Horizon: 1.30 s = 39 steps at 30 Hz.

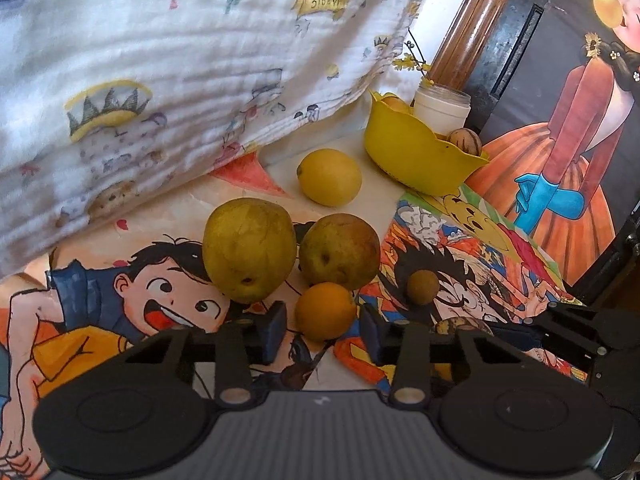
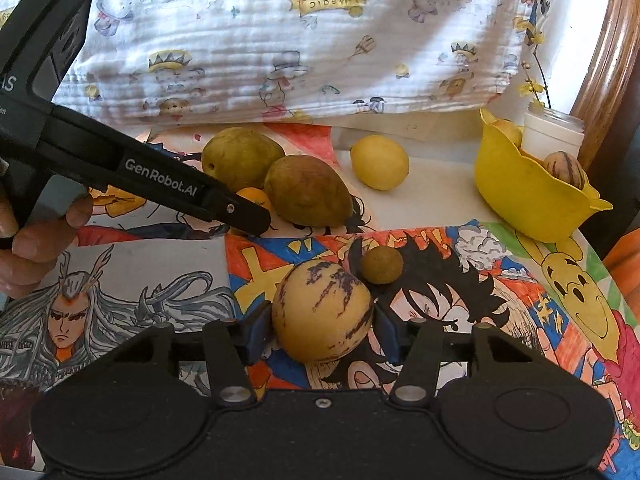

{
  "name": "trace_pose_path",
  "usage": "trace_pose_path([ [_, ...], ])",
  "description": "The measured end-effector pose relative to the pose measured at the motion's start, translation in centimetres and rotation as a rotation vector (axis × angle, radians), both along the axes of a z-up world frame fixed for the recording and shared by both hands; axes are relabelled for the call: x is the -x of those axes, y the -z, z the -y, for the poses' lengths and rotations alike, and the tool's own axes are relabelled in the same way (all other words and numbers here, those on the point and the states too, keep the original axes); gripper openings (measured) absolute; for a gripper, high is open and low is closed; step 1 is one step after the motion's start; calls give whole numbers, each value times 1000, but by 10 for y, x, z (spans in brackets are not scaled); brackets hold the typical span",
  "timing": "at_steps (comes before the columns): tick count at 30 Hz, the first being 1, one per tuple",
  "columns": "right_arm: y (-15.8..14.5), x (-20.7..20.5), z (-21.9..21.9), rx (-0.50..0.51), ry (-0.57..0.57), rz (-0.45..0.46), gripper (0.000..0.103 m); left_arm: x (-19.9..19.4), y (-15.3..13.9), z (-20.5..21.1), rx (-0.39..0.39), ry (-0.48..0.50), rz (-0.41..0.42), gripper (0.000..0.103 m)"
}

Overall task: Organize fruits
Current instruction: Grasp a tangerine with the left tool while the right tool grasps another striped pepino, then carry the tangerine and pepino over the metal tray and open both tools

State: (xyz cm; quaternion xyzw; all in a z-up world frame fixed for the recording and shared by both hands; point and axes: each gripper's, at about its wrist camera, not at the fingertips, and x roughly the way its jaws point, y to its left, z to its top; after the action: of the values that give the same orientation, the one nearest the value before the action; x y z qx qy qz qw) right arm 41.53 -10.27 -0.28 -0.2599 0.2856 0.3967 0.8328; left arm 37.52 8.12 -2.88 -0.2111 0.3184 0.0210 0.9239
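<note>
My left gripper [image 1: 323,326] is open, its jaws on either side of a small orange [image 1: 325,311] on the table, with gaps on both sides. Two green-brown pears [image 1: 249,249] [image 1: 339,250] lie just beyond it, then a lemon [image 1: 329,176]. My right gripper [image 2: 320,330] has its pads against a yellow purple-streaked melon [image 2: 322,312]. A small brown round fruit [image 2: 381,264] lies just past it. The yellow bowl [image 2: 528,192] at the far right holds another streaked melon [image 2: 564,168] and a yellow fruit [image 2: 508,130].
Cartoon drawings [image 2: 460,280] cover the table. A white printed cloth [image 2: 300,40] hangs along the back. A white jar [image 2: 554,130] with a twig stands behind the bowl. A painted picture [image 1: 568,140] and a wooden frame [image 1: 472,20] are at the right. The left gripper body [image 2: 120,160] crosses the right view.
</note>
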Motion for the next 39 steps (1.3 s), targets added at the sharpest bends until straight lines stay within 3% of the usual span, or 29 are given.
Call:
trace_pose_path([
  [2,0,0,0,-2,4,0,56,0,1,0,5,6,0,37],
  [12,-4,8,3,-14,20,18,54,6,-4,4,-36,20,2,35],
  [20,-27,29,16,-71,34,59,54,27,-25,8,-56,24,38,35],
  [29,-61,76,49,-146,92,88,54,63,-53,25,-80,45,88,35],
  [39,-74,133,96,-189,157,84,54,113,-67,66,-89,103,90,35],
])
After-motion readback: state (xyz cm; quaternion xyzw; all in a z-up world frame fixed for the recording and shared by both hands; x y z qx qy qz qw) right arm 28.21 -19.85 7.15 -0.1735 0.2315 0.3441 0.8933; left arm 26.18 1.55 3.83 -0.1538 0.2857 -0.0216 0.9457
